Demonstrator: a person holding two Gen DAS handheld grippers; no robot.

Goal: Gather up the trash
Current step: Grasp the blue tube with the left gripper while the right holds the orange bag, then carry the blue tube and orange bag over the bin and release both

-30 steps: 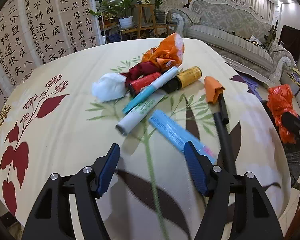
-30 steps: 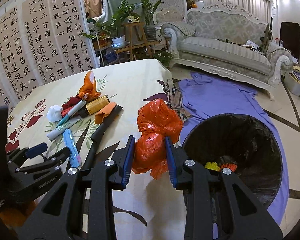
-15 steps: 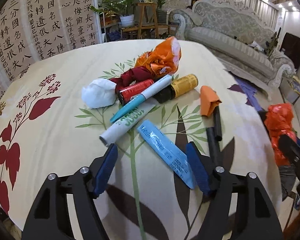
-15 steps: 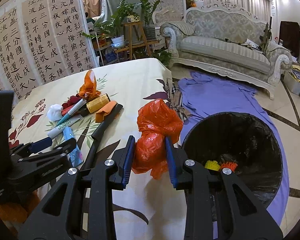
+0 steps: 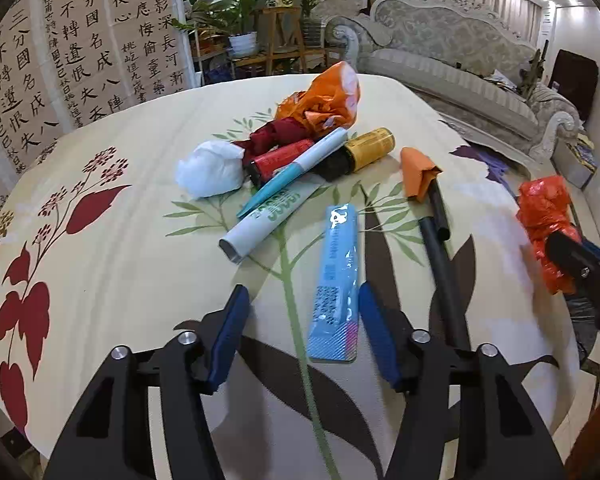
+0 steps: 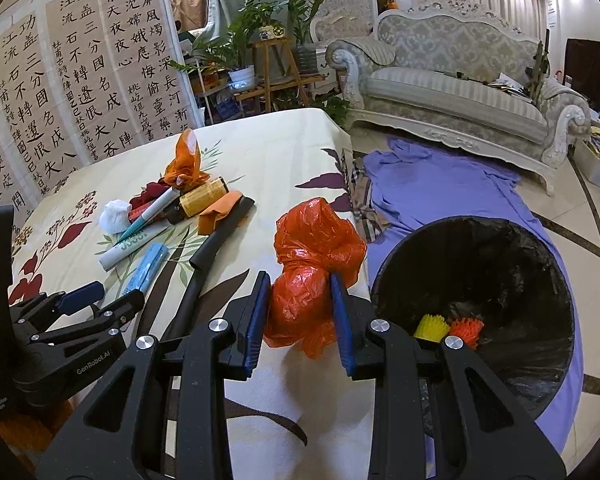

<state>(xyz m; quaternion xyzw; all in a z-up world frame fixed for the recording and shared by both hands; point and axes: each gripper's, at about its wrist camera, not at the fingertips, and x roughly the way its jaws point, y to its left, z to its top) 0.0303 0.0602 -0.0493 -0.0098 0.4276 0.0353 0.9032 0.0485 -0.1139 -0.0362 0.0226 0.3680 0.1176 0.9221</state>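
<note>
Left tool (image 5: 300, 320): jaws closing, pads clear of flat light-blue plastic packet (image 5: 336, 280) lying between them on floral-cloth desk (image 5: 100, 280) | Right tool (image 6: 300, 312): clenched on crumpled red-orange plastic bag (image 6: 316, 264), at desk edge beside black-lined round trash bin (image 6: 480, 280) | Remaining litter pile: mid-desk.

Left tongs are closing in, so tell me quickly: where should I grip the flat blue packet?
Grip the blue packet across its narrow width at the near end, approaching from above. It lies flat, lengthwise between the closing left tongs, which don't yet touch it.
</note>
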